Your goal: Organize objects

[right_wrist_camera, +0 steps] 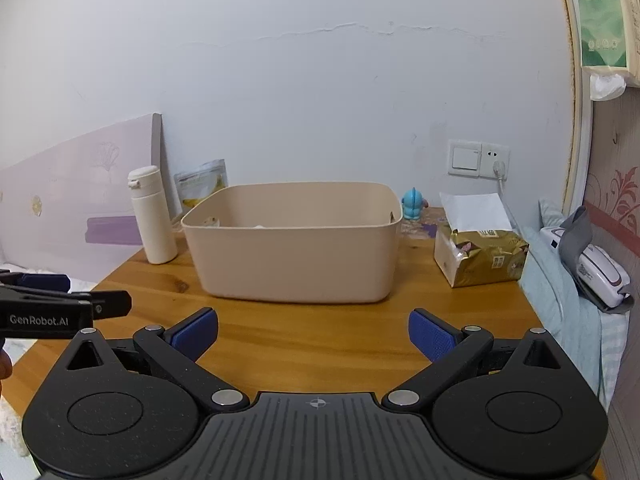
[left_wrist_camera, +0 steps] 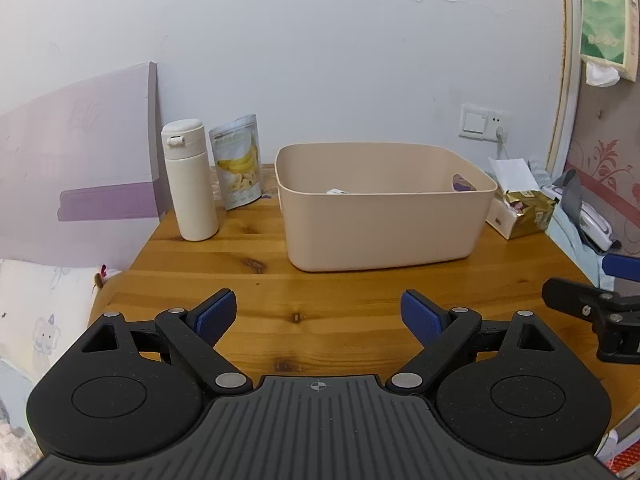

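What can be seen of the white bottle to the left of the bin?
The white bottle is a tall, matte cream cylinder, plastic or coated metal by its look, with a wider rounded cap bearing a small latch on its left side. It is closed and stands upright on the wooden table, near its back left corner, with a banana snack pouch just behind it.

We hold our left gripper [left_wrist_camera: 318, 314] spread wide over the wooden table [left_wrist_camera: 360, 312]; beige bin [left_wrist_camera: 380, 224] at twelve o'clock, white bottle [left_wrist_camera: 192, 184] at ten.
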Motion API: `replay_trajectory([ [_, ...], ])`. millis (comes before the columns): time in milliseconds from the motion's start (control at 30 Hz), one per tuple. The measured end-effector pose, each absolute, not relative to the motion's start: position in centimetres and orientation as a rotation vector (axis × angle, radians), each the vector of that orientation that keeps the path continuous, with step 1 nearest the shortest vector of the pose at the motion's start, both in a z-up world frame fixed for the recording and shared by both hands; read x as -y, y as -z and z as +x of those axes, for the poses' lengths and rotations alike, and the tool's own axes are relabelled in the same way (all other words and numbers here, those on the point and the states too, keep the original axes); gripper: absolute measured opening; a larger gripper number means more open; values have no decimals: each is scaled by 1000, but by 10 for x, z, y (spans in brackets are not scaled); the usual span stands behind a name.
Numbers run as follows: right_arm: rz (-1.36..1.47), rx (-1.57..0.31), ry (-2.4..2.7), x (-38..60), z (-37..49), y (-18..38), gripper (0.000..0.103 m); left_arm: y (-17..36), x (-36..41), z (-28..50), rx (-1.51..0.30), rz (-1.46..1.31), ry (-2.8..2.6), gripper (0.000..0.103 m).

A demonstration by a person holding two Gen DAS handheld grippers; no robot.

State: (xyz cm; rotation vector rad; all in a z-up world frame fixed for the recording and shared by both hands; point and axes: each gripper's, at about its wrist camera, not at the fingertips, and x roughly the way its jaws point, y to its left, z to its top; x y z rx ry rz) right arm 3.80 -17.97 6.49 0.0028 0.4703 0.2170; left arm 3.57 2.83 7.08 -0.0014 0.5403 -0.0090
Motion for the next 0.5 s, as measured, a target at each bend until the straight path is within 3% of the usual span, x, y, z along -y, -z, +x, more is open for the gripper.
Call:
replay_trajectory([
  [500, 14, -484, -233, 179, 9, -58, 103, -60, -26, -1, -551, -31, 26, 91],
])
